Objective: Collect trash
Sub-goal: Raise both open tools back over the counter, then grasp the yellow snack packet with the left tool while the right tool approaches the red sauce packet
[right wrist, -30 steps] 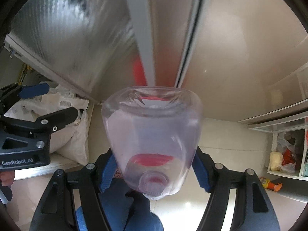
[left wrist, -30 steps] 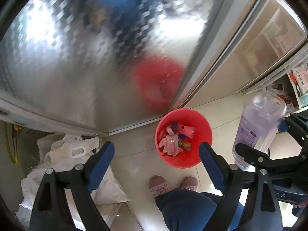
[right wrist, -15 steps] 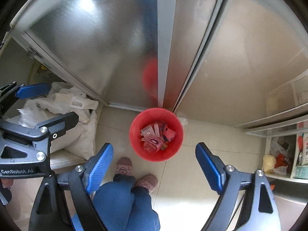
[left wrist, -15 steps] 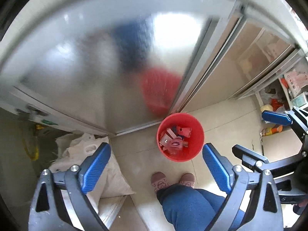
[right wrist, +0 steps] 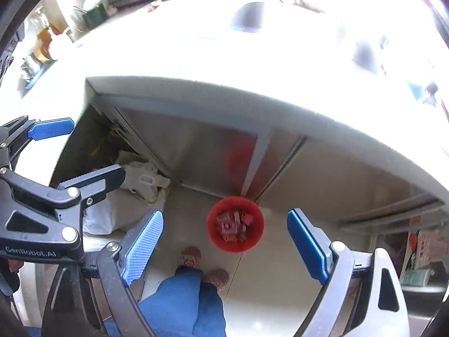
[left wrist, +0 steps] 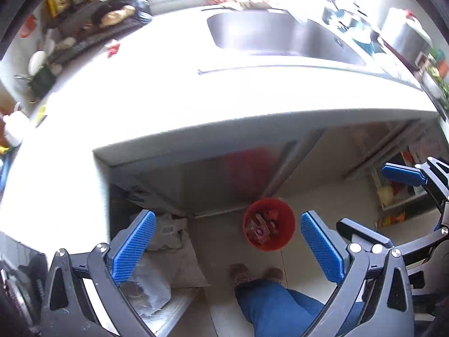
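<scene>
**Both grippers empty above the bin; next item to be sought on the counter**

The left hand-held gripper (left wrist: 227, 245) and right hand-held gripper (right wrist: 224, 244) are both released, jaws having just spread, nothing between them. The round red plastic bin (right wrist: 235, 224) stands on the tiled floor (right wrist: 269, 275) by the cabinet, holding pink and red scraps. Judgement: a drop-off is complete. The next move calls for locating fresh trash on the white counter (left wrist: 174, 95).

empty left tongs (left wrist: 227, 248) above red bin (left wrist: 268, 224)
</scene>
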A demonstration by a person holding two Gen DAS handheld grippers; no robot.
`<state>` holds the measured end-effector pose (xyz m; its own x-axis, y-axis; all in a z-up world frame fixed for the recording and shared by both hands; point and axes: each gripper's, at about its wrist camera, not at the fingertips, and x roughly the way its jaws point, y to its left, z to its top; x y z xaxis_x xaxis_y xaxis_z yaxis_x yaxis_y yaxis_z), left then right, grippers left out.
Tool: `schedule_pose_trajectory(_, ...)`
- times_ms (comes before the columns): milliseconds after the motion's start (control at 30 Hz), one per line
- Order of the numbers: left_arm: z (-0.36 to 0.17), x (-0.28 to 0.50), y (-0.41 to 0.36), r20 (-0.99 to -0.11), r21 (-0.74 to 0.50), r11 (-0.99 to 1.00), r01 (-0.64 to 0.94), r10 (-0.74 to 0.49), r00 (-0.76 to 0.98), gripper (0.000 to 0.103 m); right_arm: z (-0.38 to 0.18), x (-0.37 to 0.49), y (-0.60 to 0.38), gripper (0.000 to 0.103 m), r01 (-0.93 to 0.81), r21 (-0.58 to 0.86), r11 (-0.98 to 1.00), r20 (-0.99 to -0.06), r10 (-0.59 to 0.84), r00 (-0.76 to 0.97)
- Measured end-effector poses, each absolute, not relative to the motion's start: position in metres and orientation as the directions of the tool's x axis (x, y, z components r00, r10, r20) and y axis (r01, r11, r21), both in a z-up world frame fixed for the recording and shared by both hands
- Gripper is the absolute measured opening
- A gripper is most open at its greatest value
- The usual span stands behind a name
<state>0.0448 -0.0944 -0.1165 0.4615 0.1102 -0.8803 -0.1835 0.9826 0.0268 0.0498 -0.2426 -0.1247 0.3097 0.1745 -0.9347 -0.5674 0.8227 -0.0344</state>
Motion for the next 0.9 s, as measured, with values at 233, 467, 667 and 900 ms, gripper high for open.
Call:
schedule_pose_trajectory(233, -0.094, 0.041, -0.058, -0.872, 0.002, 0.955, -0.296, 0.147, 0.468, 0.102, -0.104, 0.063, -0.218, 0.094, -0.618, -0.046, 0.785, -0.913, 0.217, 0.344)
schedule_pose_trajectory(467, -0.079, 0.057, -0.009, -0.866, 0.021, 0.927, -0.374, 0.203, 0.456, 0.102, -0.094, 0.103, -0.174, 0.094, -0.679, -0.050, 0.733, -0.901, 0.259, 0.347)
schedule_pose_trajectory(667, -0.069, 0.091, 0.053, -0.874, -0.002, 0.892, -0.452, 0.218, 0.434, 0.102, -0.080, 0.152, -0.121, 0.094, -0.722, -0.039, 0.691, -0.907, 0.279, 0.316)
schedule_pose_trajectory(900, -0.050, 0.124, 0.131, -0.872, -0.009, 0.859, -0.512, 0.243, 0.424, 0.102, -0.069, 0.203, -0.039, 0.094, -0.778, -0.029, 0.628, -0.906, 0.312, 0.286)
